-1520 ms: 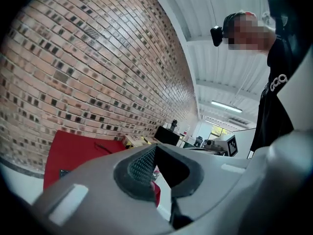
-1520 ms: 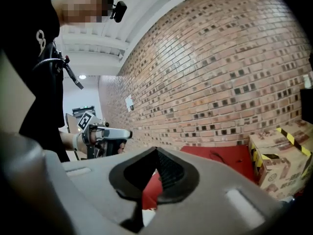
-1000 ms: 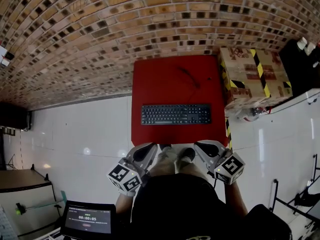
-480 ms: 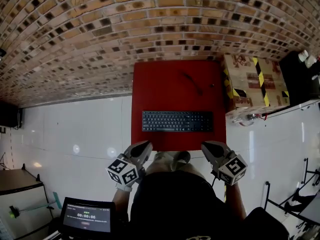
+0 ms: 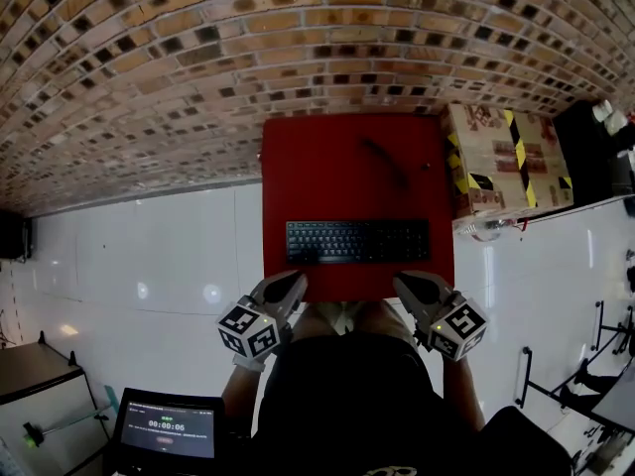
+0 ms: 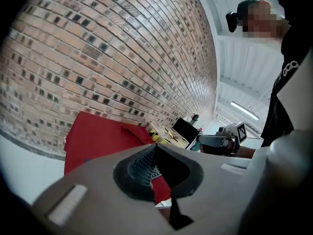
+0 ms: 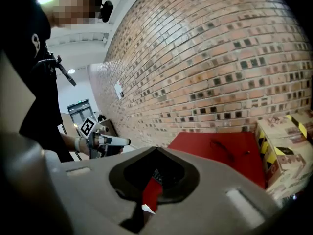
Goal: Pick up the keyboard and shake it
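Observation:
A black keyboard (image 5: 357, 241) lies flat across the near half of a red table (image 5: 347, 162). My left gripper (image 5: 295, 284) is shut and empty at the table's near edge, just short of the keyboard's left end. Below the keyboard's right end my right gripper (image 5: 401, 284) is also shut and empty. Neither touches the keyboard. In the left gripper view a strip of keys (image 6: 143, 164) shows through the opening behind the closed jaws. The right gripper view shows only a sliver of the keyboard (image 7: 156, 176) the same way.
A thin dark cable (image 5: 382, 157) lies on the far part of the table. A cardboard box with yellow-black tape (image 5: 506, 157) stands right of the table. A brick wall runs behind it. A small screen (image 5: 164, 429) sits low at the left, over white floor tiles.
Both grippers have moved forward from beside my body to the table's near edge, closer to the keyboard. The keyboard has not moved on the table.

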A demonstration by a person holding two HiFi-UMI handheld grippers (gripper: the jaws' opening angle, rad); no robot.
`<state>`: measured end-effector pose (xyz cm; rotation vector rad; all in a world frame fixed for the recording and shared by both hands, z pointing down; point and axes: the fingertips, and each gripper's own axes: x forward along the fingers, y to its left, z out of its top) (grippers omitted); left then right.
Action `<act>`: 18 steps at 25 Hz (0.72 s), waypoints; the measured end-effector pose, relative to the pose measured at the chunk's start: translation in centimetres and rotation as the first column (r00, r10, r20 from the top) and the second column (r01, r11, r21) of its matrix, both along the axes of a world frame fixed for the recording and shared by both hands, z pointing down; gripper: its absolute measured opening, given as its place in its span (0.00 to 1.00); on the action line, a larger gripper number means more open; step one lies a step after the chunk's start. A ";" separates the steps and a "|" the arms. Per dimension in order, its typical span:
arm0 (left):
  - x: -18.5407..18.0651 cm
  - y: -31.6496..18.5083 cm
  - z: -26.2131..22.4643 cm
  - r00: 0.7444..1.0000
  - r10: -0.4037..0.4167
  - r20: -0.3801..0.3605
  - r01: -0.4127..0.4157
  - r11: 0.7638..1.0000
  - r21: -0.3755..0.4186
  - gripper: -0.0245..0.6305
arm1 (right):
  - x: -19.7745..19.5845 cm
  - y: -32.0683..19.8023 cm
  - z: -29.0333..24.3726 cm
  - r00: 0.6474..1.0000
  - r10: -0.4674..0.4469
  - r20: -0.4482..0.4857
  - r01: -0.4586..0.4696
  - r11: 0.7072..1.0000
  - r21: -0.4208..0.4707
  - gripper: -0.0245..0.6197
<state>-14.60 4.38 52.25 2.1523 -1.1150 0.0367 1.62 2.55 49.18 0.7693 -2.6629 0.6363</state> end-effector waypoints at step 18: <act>3.2 -1.8 3.9 0.997 -0.012 0.070 0.019 0.995 -0.102 0.06 | 3.9 -2.8 4.4 0.999 -0.038 0.001 0.038 0.992 -0.118 0.02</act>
